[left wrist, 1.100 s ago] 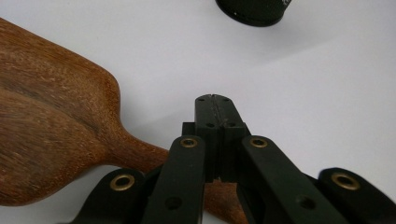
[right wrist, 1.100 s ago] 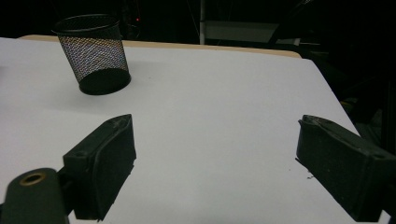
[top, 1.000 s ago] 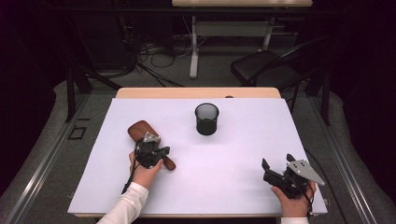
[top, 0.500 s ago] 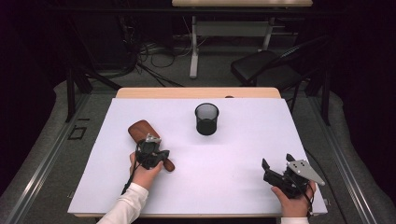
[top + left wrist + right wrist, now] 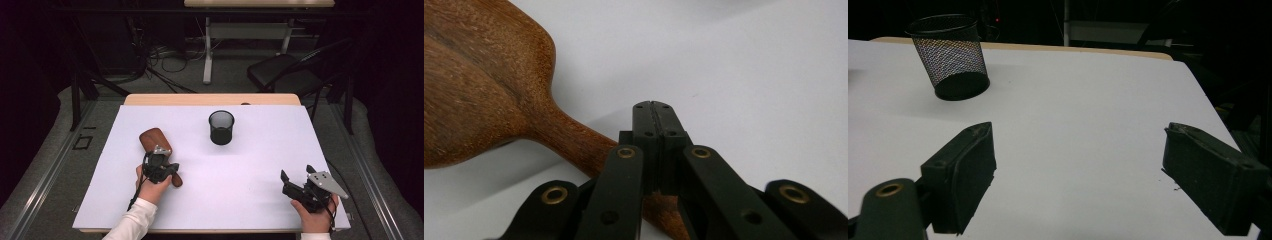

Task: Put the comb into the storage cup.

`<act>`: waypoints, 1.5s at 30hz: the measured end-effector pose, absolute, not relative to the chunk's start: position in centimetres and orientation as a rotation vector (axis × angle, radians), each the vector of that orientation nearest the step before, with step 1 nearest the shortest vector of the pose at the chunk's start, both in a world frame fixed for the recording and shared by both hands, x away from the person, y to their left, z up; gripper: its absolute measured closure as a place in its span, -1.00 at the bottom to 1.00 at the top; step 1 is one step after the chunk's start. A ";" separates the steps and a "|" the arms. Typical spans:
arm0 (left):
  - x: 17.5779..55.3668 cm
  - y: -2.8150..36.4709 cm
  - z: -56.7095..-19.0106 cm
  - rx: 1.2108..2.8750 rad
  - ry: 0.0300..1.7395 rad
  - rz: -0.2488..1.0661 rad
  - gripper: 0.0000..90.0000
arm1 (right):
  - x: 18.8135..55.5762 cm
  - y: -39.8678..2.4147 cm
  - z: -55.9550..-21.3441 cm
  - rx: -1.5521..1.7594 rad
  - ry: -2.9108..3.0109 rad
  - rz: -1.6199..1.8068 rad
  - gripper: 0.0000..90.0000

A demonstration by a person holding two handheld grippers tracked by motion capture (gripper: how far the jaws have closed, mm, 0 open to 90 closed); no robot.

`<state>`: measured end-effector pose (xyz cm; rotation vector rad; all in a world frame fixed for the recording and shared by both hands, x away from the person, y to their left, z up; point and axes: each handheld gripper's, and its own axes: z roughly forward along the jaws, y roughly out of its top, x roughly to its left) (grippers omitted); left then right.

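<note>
Wooden paddle: reddish-brown, visible grain, a broad rounded blade narrowing to a round handle. It lies flat on the white table, to the left of the mesh cup and nearer to you, blade pointing away, handle running back under your left hand.

Your left gripper sits over the handle. In the left gripper view the jaws are pressed together, tips meeting with no gap, and the handle passes beneath the linkage rather than between the pads. From these angles it cannot be told whether the tips touch the wood.

Your right gripper rests well to the right of the cup, near the table's front right corner. In the right gripper view the jaws stand wide apart with bare table between them; the cup stands upright ahead and to the left.

Against the earlier frame: paddle, cup and both hands sit in the same spots. Nothing has shifted.
</note>
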<state>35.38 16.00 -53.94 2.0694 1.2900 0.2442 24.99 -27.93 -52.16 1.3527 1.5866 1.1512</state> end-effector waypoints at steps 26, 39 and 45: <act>33.9 18.9 -53.4 2.070 1.312 0.236 0.99 | 25.0 -28.2 -52.3 1.372 1.581 1.154 -0.70; 34.1 18.1 -53.6 2.102 1.314 0.234 0.99 | 25.1 -28.2 -52.5 1.384 1.596 1.147 -0.70; 34.5 16.4 -54.1 2.209 1.344 0.292 0.99 | 25.2 -28.2 -52.5 1.388 1.596 1.149 -0.70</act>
